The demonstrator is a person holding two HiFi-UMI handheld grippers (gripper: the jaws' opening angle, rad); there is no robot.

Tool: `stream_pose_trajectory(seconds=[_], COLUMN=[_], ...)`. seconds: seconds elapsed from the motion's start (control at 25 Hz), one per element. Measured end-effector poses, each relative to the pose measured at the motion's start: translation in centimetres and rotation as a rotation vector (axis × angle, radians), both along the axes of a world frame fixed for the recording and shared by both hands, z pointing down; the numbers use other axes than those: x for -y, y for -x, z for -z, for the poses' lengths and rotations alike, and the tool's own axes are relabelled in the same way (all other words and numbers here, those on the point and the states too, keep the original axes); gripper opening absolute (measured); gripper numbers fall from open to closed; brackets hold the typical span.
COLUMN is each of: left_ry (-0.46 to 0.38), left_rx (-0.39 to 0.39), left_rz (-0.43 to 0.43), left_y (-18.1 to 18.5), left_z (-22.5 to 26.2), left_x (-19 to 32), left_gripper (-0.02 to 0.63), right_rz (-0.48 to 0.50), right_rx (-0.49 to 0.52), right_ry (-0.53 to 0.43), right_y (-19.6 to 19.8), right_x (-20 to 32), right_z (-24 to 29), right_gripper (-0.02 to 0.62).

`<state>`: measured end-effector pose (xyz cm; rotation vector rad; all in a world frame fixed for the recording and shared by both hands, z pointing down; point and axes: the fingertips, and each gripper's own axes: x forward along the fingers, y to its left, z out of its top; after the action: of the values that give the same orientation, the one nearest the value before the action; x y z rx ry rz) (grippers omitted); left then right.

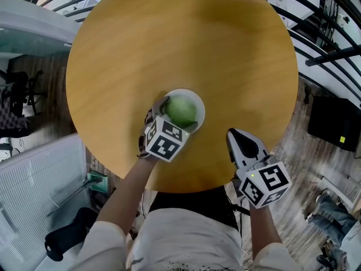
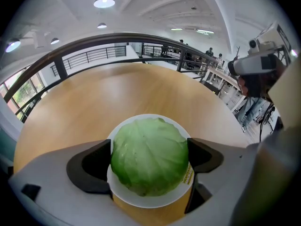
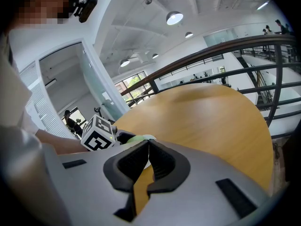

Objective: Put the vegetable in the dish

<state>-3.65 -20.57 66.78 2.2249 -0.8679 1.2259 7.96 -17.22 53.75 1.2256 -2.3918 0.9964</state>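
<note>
Left tool pinches the cabbage at mid-girth, in or just above the white dish on the desk. Likely light, leafy, yielding, and apt to roll. Right tool pressed together, empty, near.

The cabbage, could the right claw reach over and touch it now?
Probably yes: bare table lies between right claw and cabbage, though the left claw grips its sides, leaving only the top.
</note>
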Motion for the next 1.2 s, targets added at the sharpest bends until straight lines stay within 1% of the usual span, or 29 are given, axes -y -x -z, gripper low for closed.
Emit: stream_pose_trajectory(seconds=[0.12, 0.32, 0.6, 0.72, 0.84, 1.0, 1.2], left_ry=[-0.001, -0.042, -0.050, -0.060, -0.087, -0.141, -0.185], left_rx=[-0.030, -0.065, -0.114, -0.166, -0.219, -0.256, -0.278], left_rz=[0.008, 0.020, 0.053, 0.060, 0.103, 0.175, 0.219], left_y=[0.0, 0.0, 0.7, 1.0, 1.7, 2.7, 4.2], left_z=[1.2, 4.6, 9.0, 12.3, 14.9, 17.5, 19.9], left_x=[-0.2, -0.8, -3.4, -5.2, -7.4, -9.9, -12.9], left_gripper=[0.489, 0.489, 0.486, 0.478, 0.443, 0.325, 0.218], right_rz=[0.005, 0.017, 0.055, 0.068, 0.082, 0.085, 0.096], right_rx=[-0.001, -0.003, -0.033, -0.048, -0.063, -0.073, -0.097], right_ry=[-0.006, -0.029, -0.088, -0.108, -0.128, -0.143, -0.162], right_y=[0.2, 0.5, 0.7, 0.7, 0.6, 0.6, 1.2], right_x=[-0.2, -0.4, -0.9, -1.7, -2.9, -4.7, -7.3], right_z=[0.4, 1.6, 5.1, 6.7, 8.0, 9.6, 11.5], right_gripper=[0.025, 0.025, 0.025, 0.026, 0.025, 0.026, 0.025])
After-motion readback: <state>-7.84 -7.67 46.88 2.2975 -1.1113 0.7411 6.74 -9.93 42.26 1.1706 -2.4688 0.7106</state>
